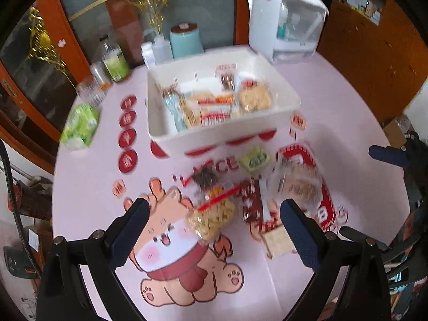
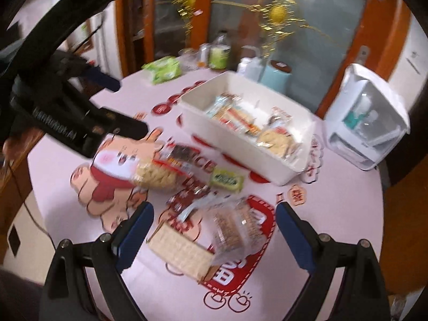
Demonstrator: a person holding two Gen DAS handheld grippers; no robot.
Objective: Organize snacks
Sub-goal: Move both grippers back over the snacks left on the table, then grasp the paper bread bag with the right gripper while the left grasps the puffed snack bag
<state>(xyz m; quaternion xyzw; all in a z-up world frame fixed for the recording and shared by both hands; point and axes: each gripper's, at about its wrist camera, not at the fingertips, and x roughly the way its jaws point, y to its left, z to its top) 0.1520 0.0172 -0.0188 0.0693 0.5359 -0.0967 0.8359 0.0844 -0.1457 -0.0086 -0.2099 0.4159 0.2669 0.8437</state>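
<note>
A white bin (image 1: 227, 131) (image 2: 240, 144) holding several packed snacks stands mid-table. Loose snacks lie in front of it: a clear bag of yellow puffs (image 1: 211, 218) (image 2: 155, 175), a dark red packet (image 1: 251, 200) (image 2: 187, 198), a small green packet (image 1: 255, 159) (image 2: 227, 179), a clear pack of brown biscuits (image 1: 297, 184) (image 2: 232, 232) and a beige cracker pack (image 1: 278, 239) (image 2: 182, 251). My left gripper (image 1: 215, 230) (image 2: 117, 107) hovers open just above the puffs bag. My right gripper (image 2: 215, 227) is open above the cracker and biscuit packs; its fingers (image 1: 388, 155) show at the left view's right edge.
The round table has a pink cartoon cloth (image 1: 88, 187) (image 2: 334, 214). A green tissue pack (image 1: 80, 127) (image 2: 163, 69), bottles and jars (image 1: 115, 62) (image 2: 219, 52), and a blue canister (image 1: 186, 40) (image 2: 276, 76) line the back. A white dispenser box (image 1: 283, 21) (image 2: 366, 117) stands at the right. Glass cabinet doors stand behind.
</note>
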